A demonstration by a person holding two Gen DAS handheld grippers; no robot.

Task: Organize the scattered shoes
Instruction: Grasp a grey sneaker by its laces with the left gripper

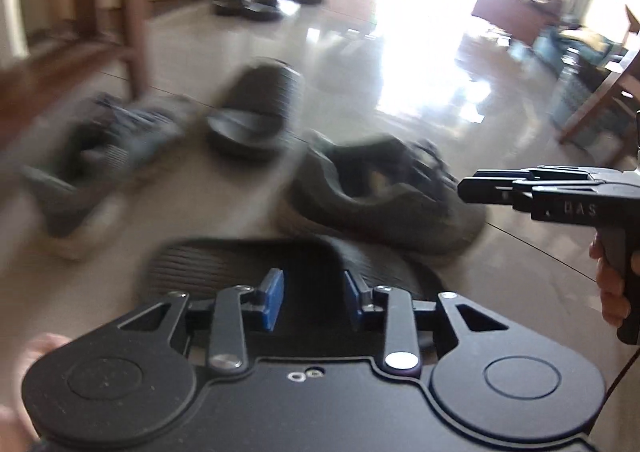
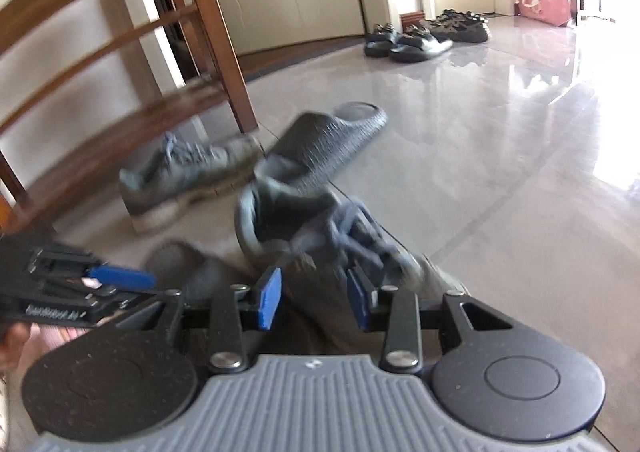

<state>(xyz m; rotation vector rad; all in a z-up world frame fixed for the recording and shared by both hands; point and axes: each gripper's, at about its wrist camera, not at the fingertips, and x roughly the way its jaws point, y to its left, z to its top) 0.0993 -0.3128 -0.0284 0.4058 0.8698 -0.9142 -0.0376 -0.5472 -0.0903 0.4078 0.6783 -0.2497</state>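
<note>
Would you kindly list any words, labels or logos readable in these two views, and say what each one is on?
"BAS": white letters on the side of the right gripper, cut off by the frame edge.
White lettering on the side of the left gripper: too blurred to read.
A pale loop-shaped mark on the pink bag by the far wall: a graphic, no legible word.

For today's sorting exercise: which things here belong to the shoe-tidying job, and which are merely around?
Job: grey sneaker; second grey sneaker; dark slide sandal; second slide sandal; row of shoes by the wall.

Just around: wooden chair; pink bag.
</note>
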